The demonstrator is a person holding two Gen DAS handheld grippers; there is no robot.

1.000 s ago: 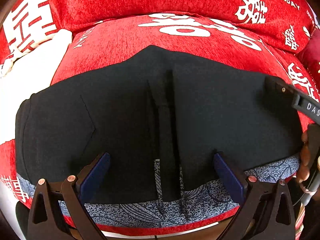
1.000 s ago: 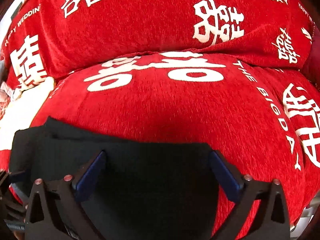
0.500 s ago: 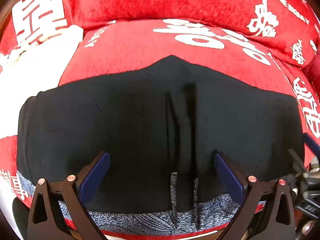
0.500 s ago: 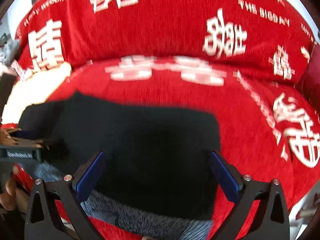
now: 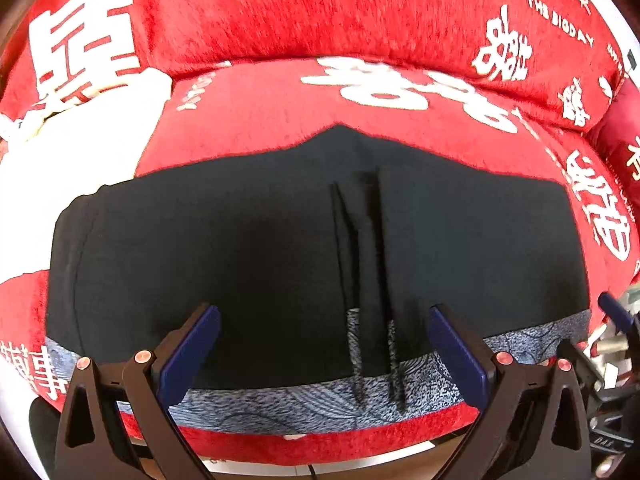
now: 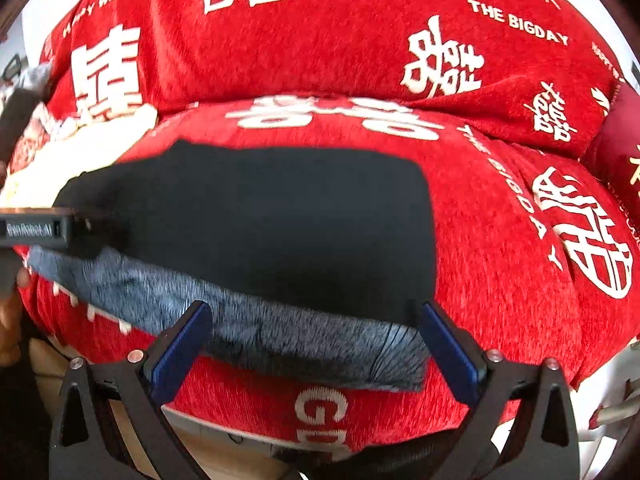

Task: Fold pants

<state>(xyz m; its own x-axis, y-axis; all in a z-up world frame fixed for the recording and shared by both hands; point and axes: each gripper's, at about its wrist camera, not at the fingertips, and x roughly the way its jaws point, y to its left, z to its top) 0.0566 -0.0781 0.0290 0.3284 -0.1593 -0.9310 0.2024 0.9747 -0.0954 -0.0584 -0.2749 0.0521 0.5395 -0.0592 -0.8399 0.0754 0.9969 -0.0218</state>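
The black pants (image 5: 248, 256) lie folded flat on a red cushion (image 5: 256, 120), with a blue-grey patterned band (image 5: 304, 404) along the near edge. My left gripper (image 5: 322, 350) is open and empty, hovering over that near edge. In the right wrist view the pants (image 6: 280, 224) and their patterned band (image 6: 304, 340) lie ahead of my right gripper (image 6: 314, 350), which is open and empty, just above the band. The left gripper's body (image 6: 36, 228) shows at the left edge there.
A red back cushion with white characters (image 6: 320, 32) stands behind the seat. A white cloth (image 5: 72, 148) lies on the left of the seat. A dark red pillow (image 6: 620, 148) sits at the far right. The seat's front edge (image 6: 320, 412) drops off just below the pants.
Both grippers have pulled back toward me and away from the pants. More of the patterned band and the cushion's front edge now shows. The pants have stayed flat.
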